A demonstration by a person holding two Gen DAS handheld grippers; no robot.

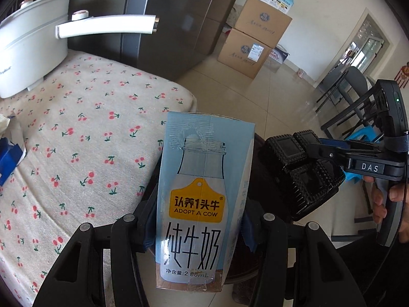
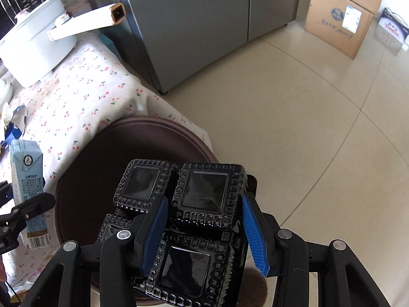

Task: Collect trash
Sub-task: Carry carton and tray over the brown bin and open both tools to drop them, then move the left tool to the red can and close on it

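— What's the biggest thing you can see from where you stand?

— The grey fridge (image 2: 194, 25), tall against the wall, with stacked cardboard boxes (image 1: 253, 43) on the tiled floor well off to its side. Next comes the table under a cherry-print cloth (image 1: 84, 128), and on its far corner a white electric pot (image 1: 30, 41) whose long handle sticks out over the edge.

— And the bin?

— A round dark-brown trash bin (image 2: 143, 138) stands on the floor just beside the table's edge, its rim touching the hanging cloth.

— What are the hands doing?

— The right gripper (image 2: 204, 232) is clamped on a black plastic tray (image 2: 194, 217), the moulded kind with square pockets; the blue pads press it from both sides, and it hangs over the bin's mouth. From the left camera you see that same tray out to the right, with the person's fingers behind the handle.

— The other one?

— The left gripper (image 1: 198, 227) has its jaws closed around a pale blue milk carton (image 1: 202, 199), held upright, printed "ADOPT A COW". It sits near the table's edge, beside the bin and left of the tray.

— Anything smaller?

— Some crumpled blue-and-white packaging (image 1: 10, 156) lying on the cloth at the table's left side.
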